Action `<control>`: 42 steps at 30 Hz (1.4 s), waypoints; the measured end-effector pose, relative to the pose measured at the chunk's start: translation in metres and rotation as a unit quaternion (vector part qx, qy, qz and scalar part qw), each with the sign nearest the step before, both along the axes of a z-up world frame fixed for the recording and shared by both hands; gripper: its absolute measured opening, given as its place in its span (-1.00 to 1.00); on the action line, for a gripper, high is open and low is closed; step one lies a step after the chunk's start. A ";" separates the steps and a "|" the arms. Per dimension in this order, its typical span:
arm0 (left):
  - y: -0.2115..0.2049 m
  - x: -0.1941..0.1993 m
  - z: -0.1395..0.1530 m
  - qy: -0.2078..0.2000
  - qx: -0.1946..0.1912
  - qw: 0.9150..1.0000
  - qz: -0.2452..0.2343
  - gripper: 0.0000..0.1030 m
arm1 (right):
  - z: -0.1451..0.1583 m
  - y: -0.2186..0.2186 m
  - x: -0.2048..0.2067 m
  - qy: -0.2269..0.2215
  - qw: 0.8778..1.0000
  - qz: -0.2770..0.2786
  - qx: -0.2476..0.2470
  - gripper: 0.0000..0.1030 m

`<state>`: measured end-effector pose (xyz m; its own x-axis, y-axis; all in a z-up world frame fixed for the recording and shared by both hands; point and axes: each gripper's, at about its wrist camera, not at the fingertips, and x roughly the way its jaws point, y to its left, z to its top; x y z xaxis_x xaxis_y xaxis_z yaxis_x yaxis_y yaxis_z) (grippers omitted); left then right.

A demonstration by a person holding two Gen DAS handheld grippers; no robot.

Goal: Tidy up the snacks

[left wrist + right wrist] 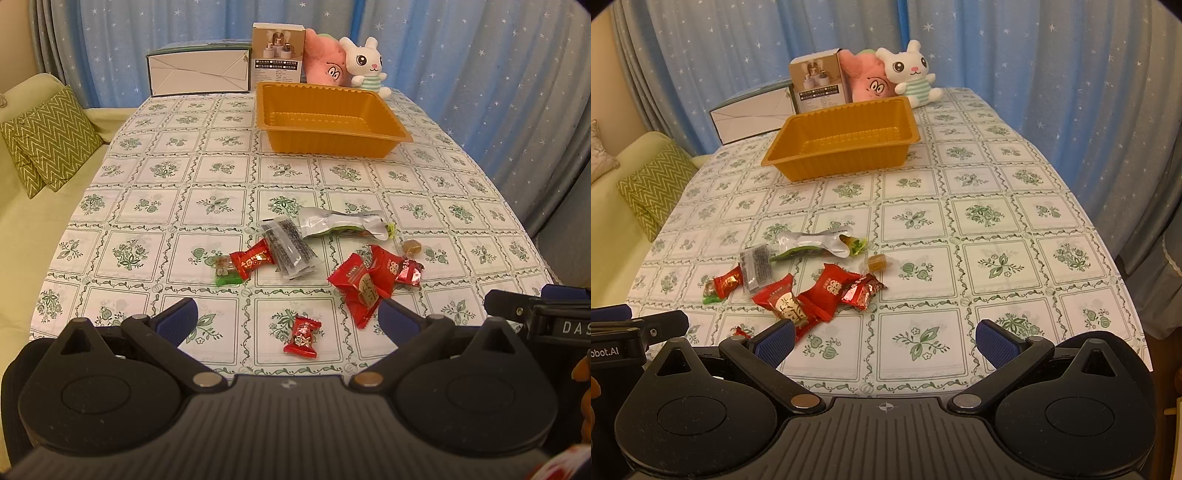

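Left claw [288, 319]: jaws spread wide, holding nothing, blue ribbed pads [177, 317] hovering over the bench [155, 206]. Right claw [884, 341]: likewise wide apart and empty, just beside the left one, whose black body shows at the left edge of the right wrist view.

Snacks lie loose on the floral vinyl cloth, all ahead of the claws.
- Small red twist-wrapped candy [302, 336]: directly between the left claw's fingers, long axis running roughly away from the claw, slightly tilted.
- Red foil packets [364, 286]: a crinkled overlapping pile just ahead of the left claw's right finger; in the right wrist view the same pile [809, 295] touches the right claw's left finger tip.
- Clear sachet of dark seeds [290, 247]: flat, long axis diagonal, ahead of the left claw.
- Red candy with green end [243, 264]: long axis across the view, left of the sachet.
- Silver pouch [343, 223]: shiny film, long axis lying crosswise, farther ahead.
- Amber wrapped sweet [413, 246]: small, clear wrapper, right of the pile.

Orange plastic tray [332, 136]: rectangular, ribbed walls, empty, well ahead of both claws, long axis crosswise in the left wrist view.

Beyond the tray: white carton [199, 74], small printed box [277, 55], pink plush [325, 62], white rabbit plush [364, 64].
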<state>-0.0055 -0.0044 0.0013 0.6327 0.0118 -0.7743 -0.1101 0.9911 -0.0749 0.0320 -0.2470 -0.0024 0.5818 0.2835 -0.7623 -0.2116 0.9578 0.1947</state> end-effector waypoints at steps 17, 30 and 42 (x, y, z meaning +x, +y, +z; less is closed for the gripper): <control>0.001 -0.001 -0.003 0.005 -0.007 1.000 -0.003 1.00 | -0.003 -0.003 -0.001 -0.005 1.000 -0.007 0.002 1.00; 0.001 0.013 -0.039 0.048 -0.021 0.997 -0.063 0.58 | -0.010 -0.002 0.003 -0.034 0.999 -0.008 0.018 0.99; -0.009 0.041 -0.074 0.088 -0.003 0.988 -0.124 -0.28 | -0.030 0.015 0.019 -0.019 0.999 0.023 0.023 0.99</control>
